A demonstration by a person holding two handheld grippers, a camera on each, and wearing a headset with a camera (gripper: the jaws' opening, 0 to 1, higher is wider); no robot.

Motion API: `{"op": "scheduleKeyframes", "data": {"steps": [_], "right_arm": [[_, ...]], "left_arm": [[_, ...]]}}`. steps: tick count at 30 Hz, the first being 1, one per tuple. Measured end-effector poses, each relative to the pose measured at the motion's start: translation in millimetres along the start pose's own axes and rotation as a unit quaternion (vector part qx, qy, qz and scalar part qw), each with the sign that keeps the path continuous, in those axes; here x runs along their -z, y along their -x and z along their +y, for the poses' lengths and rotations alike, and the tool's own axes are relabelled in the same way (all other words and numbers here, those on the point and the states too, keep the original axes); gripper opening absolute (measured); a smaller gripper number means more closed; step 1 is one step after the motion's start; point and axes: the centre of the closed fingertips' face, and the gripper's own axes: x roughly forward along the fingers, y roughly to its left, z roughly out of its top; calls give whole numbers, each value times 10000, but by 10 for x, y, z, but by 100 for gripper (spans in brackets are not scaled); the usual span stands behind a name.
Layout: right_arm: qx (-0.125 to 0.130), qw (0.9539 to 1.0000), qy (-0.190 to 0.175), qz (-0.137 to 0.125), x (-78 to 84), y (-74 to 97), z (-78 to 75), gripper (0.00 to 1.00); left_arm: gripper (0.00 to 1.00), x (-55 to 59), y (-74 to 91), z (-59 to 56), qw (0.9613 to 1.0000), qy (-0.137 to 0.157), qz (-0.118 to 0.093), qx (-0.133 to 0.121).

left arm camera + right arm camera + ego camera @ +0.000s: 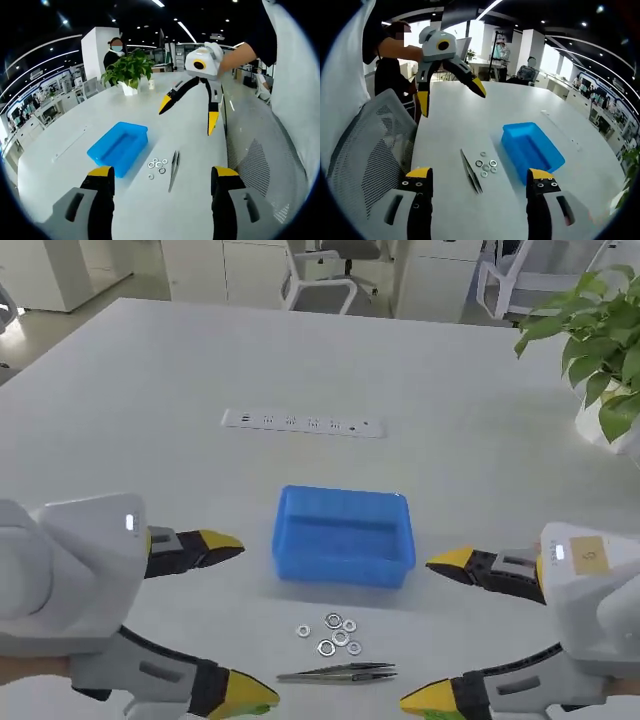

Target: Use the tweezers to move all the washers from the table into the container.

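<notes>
While hovering with left gripper [252, 622] and right gripper [421, 632] fingers apart, empty, looks best to pinch thin, slippery tweezers [340, 672] mid-length.

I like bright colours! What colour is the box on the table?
The container is blue, clearest in the head view.

Table [150, 370] seems open around tweezers [338, 672]; container [345, 535] stands beyond.

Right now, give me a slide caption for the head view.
Open left gripper and right gripper flank a blue plastic container; small metal washers and steel tweezers lie on the white table.
</notes>
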Motion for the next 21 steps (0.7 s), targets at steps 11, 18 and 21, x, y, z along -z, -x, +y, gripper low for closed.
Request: {"op": "scheduleKeyframes", "data": {"steps": [11, 18, 21], "right_arm": [[-345, 9990, -150, 243, 176, -238, 45, 59], [-418, 9971, -212, 598, 350, -436, 25, 48], [-501, 9965, -263, 617, 377, -512, 50, 47]], "left_arm": [[76, 305, -216, -44, 9991, 302, 236, 202], [70, 431, -396, -39, 9969, 664, 283, 303], [70, 536, -485, -62, 9962, 589, 511, 399]]}}
